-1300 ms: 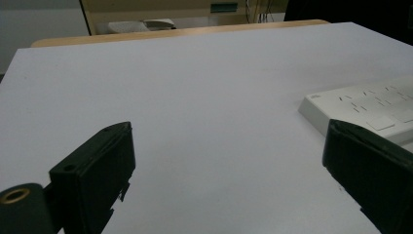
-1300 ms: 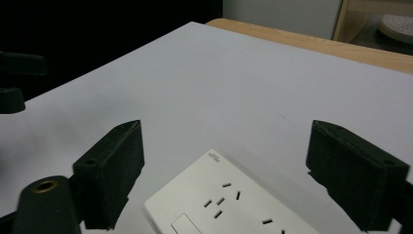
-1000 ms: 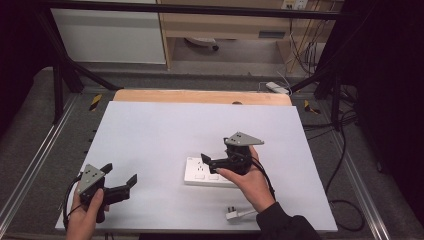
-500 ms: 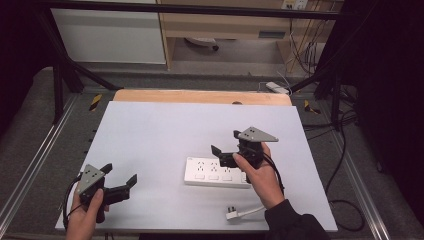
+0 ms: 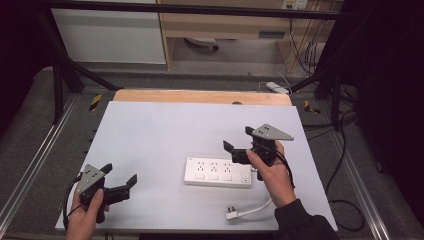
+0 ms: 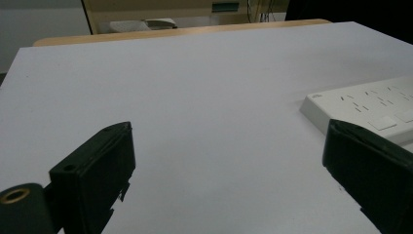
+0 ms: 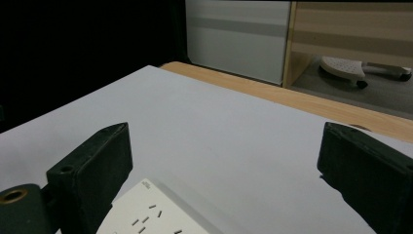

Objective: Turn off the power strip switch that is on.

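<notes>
No legible writing on the strip [image 5: 218, 172]; only socket slots and switches, with a small unreadable mark at its corner in the right gripper view. Strip lying flat on the table [image 5: 165, 125], right of centre, its plug [image 5: 231, 215] loose near the front edge. Since a second ago: right gripper [image 5: 239, 144] lifted off the strip and drawn back right, now above its right end, not touching, jaws spread wide, pointing left. Left gripper [image 5: 120, 176] unmoved at the front left corner, held low in the hand, jaws spread, empty, aimed toward the strip.
</notes>
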`<state>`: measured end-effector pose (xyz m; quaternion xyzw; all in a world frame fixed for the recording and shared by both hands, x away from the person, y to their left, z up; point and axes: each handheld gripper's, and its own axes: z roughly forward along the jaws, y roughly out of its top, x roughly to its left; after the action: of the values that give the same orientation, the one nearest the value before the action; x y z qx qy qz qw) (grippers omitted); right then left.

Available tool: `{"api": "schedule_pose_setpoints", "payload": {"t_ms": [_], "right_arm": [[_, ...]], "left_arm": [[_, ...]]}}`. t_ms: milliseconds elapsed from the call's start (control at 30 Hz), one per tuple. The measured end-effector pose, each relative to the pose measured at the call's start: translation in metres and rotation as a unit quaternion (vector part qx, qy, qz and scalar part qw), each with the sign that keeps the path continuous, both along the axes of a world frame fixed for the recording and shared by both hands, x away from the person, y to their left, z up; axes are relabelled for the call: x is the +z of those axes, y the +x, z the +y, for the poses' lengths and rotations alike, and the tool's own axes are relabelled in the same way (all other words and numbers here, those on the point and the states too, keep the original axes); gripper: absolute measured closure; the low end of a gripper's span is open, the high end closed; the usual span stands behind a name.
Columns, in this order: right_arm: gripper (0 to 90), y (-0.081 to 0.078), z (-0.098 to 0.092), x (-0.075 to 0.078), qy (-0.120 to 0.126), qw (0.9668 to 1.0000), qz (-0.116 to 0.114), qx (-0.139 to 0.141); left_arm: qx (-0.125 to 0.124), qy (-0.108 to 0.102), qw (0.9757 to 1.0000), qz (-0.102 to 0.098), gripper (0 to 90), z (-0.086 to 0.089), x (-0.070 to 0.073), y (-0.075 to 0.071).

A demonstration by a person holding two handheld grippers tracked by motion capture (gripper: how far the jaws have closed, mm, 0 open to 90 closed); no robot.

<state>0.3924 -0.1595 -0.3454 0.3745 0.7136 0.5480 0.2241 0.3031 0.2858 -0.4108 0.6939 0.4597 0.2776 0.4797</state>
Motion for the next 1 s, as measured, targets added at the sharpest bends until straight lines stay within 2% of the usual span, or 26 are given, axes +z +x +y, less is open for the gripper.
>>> {"api": "schedule_pose_setpoints", "payload": {"t_ms": [533, 1000], "right_arm": [[3.4, -0.005, -0.039, 0.008, 0.010, 0.9990, -0.020, -0.039], [2.6, -0.015, -0.085, 0.006, 0.016, 0.9952, -0.044, -0.087]], "left_arm": [[0.000, 0.000, 1.0000, 0.001, 5.4, 0.000, 0.000, 0.000], [0.004, -0.002, 1.0000, 0.001, 5.4, 0.001, 0.000, -0.001]]}}
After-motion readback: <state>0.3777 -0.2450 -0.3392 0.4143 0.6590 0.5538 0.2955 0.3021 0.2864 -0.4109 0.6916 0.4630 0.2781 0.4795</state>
